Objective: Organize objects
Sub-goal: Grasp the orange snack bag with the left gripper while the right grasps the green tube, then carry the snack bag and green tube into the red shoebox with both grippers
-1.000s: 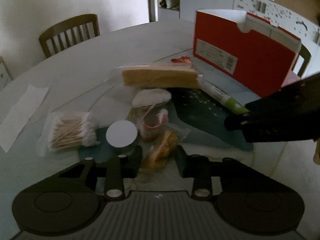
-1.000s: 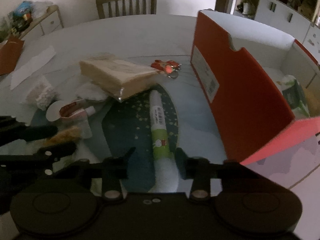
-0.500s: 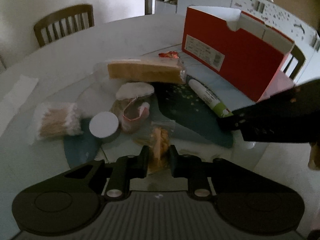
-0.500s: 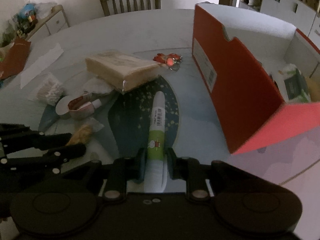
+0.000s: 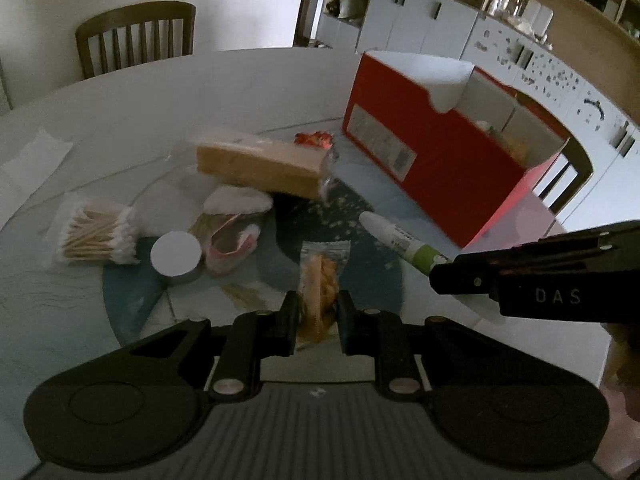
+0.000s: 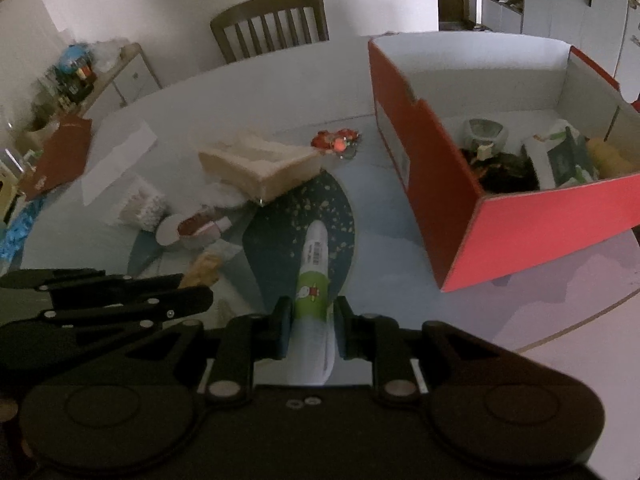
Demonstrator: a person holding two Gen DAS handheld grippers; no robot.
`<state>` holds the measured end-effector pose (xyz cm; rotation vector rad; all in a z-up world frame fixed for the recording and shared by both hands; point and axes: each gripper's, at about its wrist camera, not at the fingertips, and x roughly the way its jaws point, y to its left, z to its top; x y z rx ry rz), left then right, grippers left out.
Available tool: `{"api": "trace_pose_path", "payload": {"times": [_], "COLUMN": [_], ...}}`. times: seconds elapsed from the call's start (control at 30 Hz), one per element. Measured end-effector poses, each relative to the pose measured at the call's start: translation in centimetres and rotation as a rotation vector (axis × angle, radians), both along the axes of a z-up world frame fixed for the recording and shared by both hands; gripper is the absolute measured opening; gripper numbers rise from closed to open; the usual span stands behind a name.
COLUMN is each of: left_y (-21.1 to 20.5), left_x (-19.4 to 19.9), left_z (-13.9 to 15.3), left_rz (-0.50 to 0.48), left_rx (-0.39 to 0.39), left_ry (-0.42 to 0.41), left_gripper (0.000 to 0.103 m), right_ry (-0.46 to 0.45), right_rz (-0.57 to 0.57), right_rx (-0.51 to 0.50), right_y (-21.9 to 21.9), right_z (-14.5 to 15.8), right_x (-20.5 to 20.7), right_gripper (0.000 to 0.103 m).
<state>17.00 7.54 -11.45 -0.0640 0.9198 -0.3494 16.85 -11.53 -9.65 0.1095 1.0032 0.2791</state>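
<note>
My left gripper (image 5: pixel 318 312) is shut on a small clear packet of orange snacks (image 5: pixel 320 280), lifted just off the table. My right gripper (image 6: pixel 313 318) is shut on a white and green tube (image 6: pixel 314 272) that sticks out forward above the table; the same tube (image 5: pixel 400 240) shows in the left wrist view, leading into the right gripper's black fingers (image 5: pixel 472 276). The open red box (image 6: pixel 480 200) stands to the right and holds several items. In the right wrist view the left gripper's fingers (image 6: pixel 160 300) lie at the lower left, with the snack packet (image 6: pixel 204 270) at their tips.
On the round table (image 5: pixel 120 120) lie a wrapped tan block (image 5: pixel 260 164), a bag of cotton swabs (image 5: pixel 94 236), a small round white-lidded jar (image 5: pixel 176 256), a pink and white pouch (image 5: pixel 232 236) and a red keyring (image 5: pixel 314 138). Two wooden chairs (image 5: pixel 136 36) stand at the table's edge.
Both grippers closed: the left on the snack packet, the right on the tube. Both then rose, lifting their items off the table, and the box's inside came into the right wrist view.
</note>
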Motion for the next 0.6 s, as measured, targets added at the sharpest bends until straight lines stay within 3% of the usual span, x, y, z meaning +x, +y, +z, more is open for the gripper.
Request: {"api": "trace_pose_path", "payload": {"times": [0.6], "left_y": [-4.2], "left_x": [-0.1], "left_z": [5.9], "left_rz": [0.021], "left_rx": [-0.04], "left_ry": [-0.103], "left_gripper": [0.018], "right_ry": [-0.154], "right_rz": [-0.022], "right_rx": [0.088], "right_y": [-5.3], "right_z": [5.9], "right_x": [-0.3], "right_gripper": [0.021]}}
